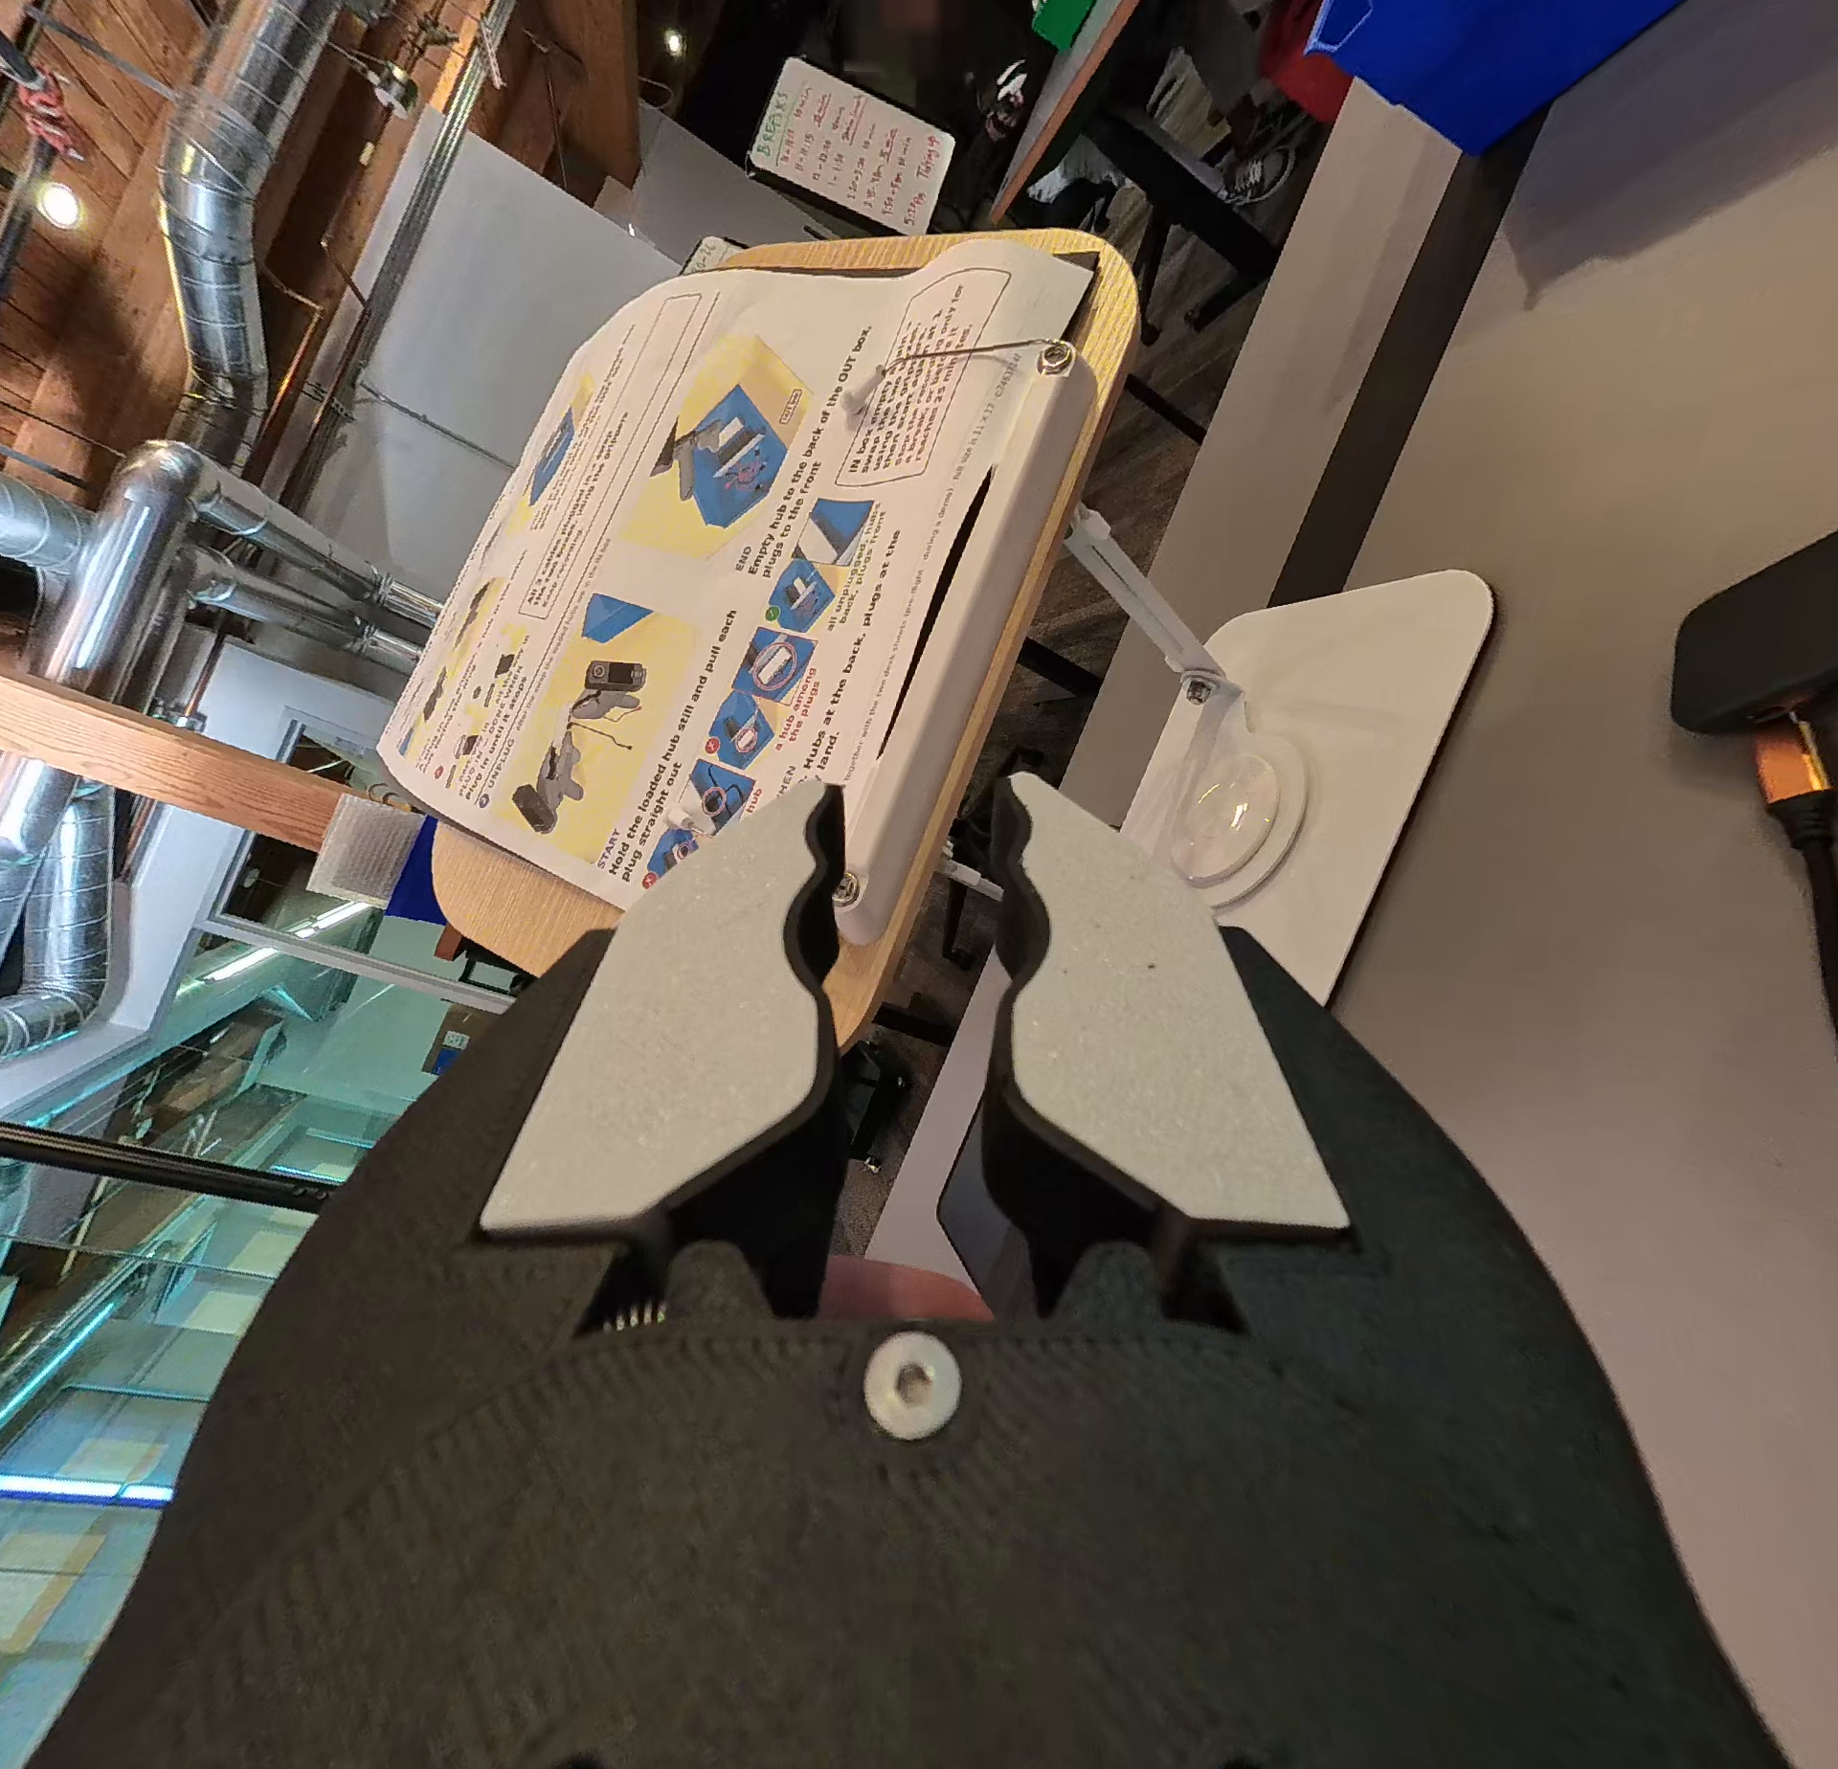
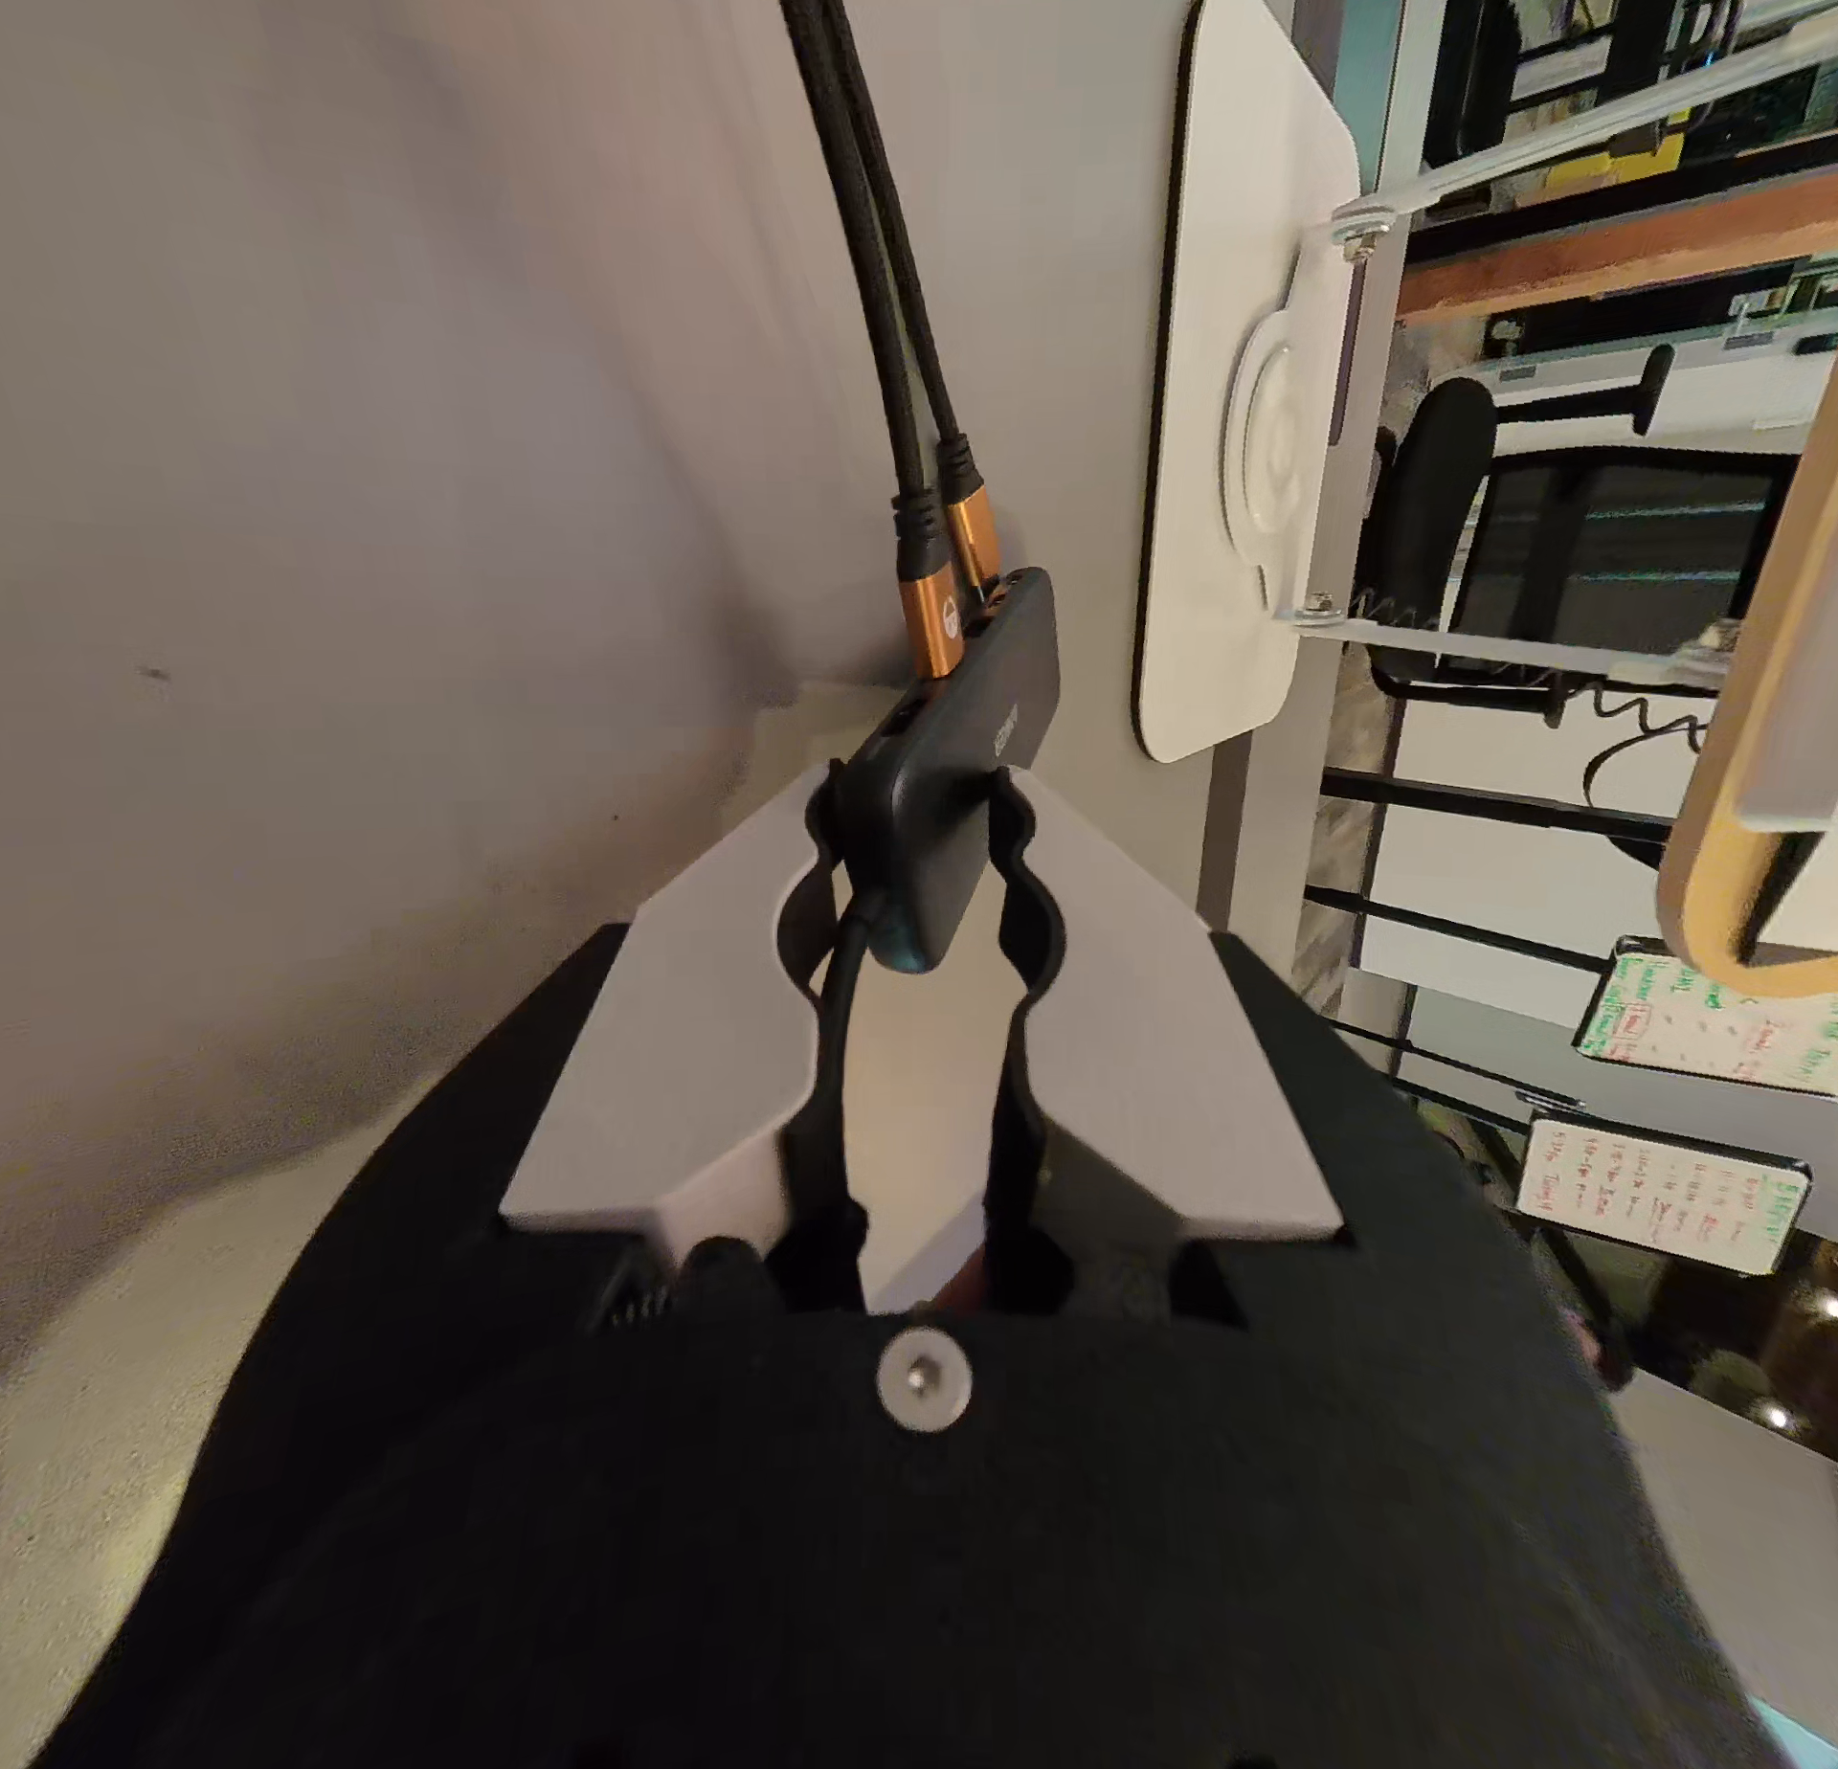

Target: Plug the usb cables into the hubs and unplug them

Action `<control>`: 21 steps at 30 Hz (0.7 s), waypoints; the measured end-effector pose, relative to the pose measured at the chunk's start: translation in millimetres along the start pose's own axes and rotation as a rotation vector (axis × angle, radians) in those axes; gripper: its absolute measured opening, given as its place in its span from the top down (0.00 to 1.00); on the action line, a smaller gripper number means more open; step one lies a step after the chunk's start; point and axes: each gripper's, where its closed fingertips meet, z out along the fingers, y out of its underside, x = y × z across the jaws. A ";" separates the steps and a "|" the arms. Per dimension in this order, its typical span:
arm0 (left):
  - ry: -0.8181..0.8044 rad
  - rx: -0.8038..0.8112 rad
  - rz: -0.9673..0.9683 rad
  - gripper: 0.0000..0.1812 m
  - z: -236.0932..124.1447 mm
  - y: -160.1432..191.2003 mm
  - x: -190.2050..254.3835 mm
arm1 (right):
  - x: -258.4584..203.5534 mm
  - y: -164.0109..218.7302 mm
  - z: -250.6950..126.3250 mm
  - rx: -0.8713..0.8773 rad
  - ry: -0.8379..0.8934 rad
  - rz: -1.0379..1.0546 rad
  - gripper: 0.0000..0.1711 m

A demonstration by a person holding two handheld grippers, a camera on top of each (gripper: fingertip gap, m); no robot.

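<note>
You see: wooden document stand (image 1: 995, 886) with instruction sheet (image 1: 696, 548) | white base plate (image 1: 1392, 727) beneath it | blue bin (image 1: 1512, 21) beyond

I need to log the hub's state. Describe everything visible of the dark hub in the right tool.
The hub is a slim, dark grey, matte bar with rounded ends, apparently plastic. The right tool clamps it near one end, where its own black lead exits. Two orange-collared plugs on braided black cables sit in its side ports; another port nearer the tool looks empty. It is tilted above the grey table.

One hub (image 2: 980, 727), two plugged cables (image 2: 875, 259)
</note>
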 end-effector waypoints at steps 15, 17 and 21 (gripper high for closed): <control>0.060 0.000 0.019 0.85 7.2 -5.1 22.2 | -11.1 22.6 2.5 0.140 -0.106 0.470 0.78; 0.063 0.001 0.019 0.85 7.7 -5.5 23.6 | -11.3 23.6 2.5 0.150 -0.110 0.513 0.78; 0.070 0.002 0.024 0.85 8.4 -6.4 26.2 | -11.2 23.0 2.5 0.151 -0.100 0.511 0.77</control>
